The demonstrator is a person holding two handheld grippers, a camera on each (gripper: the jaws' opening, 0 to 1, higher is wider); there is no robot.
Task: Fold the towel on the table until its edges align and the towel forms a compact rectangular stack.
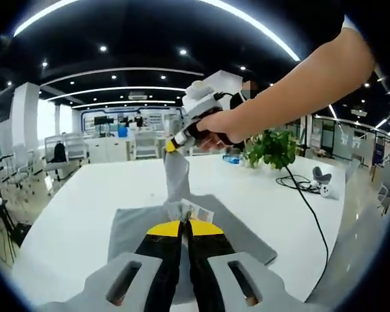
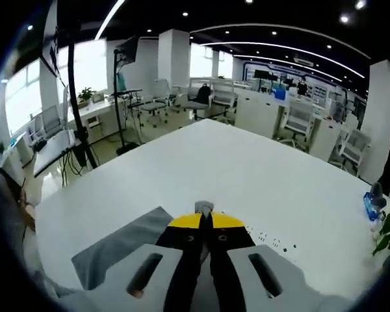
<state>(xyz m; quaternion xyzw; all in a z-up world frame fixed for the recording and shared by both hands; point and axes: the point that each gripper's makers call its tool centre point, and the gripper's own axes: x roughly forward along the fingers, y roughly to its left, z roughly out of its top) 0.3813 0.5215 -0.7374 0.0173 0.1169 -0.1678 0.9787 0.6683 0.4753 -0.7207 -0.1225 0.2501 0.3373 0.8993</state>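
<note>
A grey towel (image 1: 133, 227) lies partly spread on the white table (image 1: 84, 195). My left gripper (image 1: 185, 226) is shut on a towel corner that carries a white label (image 1: 196, 211), low over the cloth. From there a strip of towel (image 1: 177, 175) rises to my right gripper (image 1: 171, 146), held higher up by a hand and shut on another corner. In the right gripper view, the right gripper (image 2: 204, 218) pinches a small grey tip of towel (image 2: 203, 207) between its yellow jaws. The rest of the towel (image 2: 117, 250) hangs below at left.
A potted plant (image 1: 273, 148) and a blue bottle (image 2: 370, 205) stand near the table's far side. A black cable (image 1: 302, 185) runs to a white device (image 1: 325, 190). The table edge (image 2: 58, 195) drops to floor with office chairs and a stand.
</note>
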